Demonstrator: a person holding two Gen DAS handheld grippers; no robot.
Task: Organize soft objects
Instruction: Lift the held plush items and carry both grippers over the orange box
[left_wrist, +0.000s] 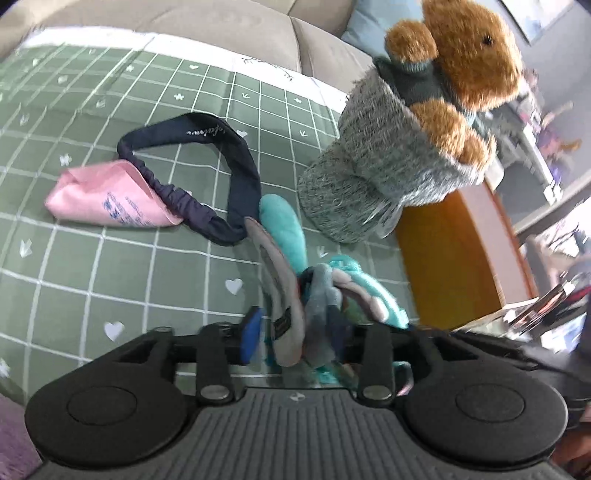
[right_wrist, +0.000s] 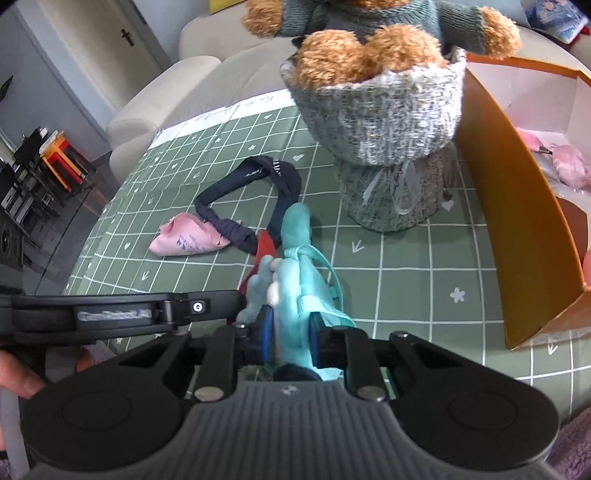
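Observation:
A teal and grey plush toy (right_wrist: 295, 280) hangs low over the green checked tablecloth (right_wrist: 406, 288). My right gripper (right_wrist: 290, 328) is shut on its teal body, with both blue pads pressed into it. In the left wrist view the same toy (left_wrist: 314, 295) sits between the jaws of my left gripper (left_wrist: 314, 332). The left blue pad (left_wrist: 251, 332) stands slightly apart from the toy's grey flap, and the other pad is hidden behind the plush. In the right wrist view the left gripper's black body (right_wrist: 110, 314) reaches in from the left.
A navy headband (left_wrist: 207, 177) and a pink pouch (left_wrist: 107, 199) lie on the cloth beyond the toy. To their right a teddy bear (right_wrist: 369, 55) sits in a grey knitted bag (right_wrist: 380, 122). An orange box (right_wrist: 517, 221) holding pink fluffy items stands at the right. A beige sofa (left_wrist: 221, 22) is behind.

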